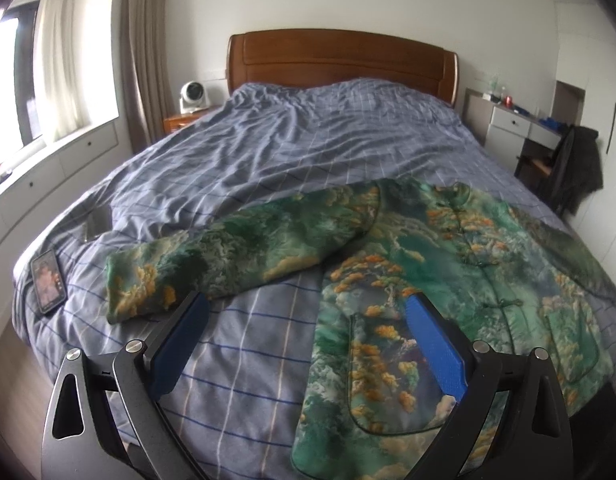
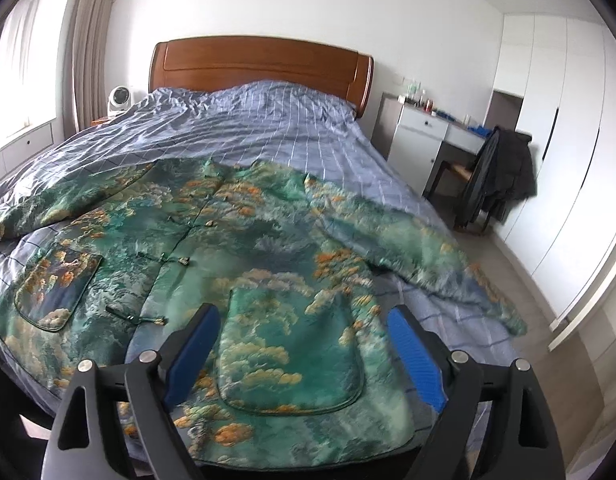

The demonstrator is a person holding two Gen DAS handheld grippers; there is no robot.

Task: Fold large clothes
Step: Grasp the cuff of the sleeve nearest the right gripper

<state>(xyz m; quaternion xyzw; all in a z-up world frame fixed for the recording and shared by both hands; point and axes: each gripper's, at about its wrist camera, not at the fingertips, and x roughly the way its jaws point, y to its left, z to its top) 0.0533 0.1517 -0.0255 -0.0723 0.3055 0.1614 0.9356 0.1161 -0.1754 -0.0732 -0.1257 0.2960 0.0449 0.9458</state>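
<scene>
A green patterned jacket (image 2: pixel 212 240) lies face up on the bed (image 1: pixel 268 152), collar toward the headboard, sleeves spread sideways; left gripper (image 1: pixel 308 320) and right gripper (image 2: pixel 304 332) hover over its hem, fingers wide, empty.

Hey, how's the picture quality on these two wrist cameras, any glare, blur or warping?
Left wrist view: window blown out, headboard bowed by the fisheye, corners dark. Right wrist view: jacket slightly soft, its far sleeve smeared, wardrobe lines curved.

2 foot-end views over jacket (image 1: pixel 447 264), headboard-facing
</scene>
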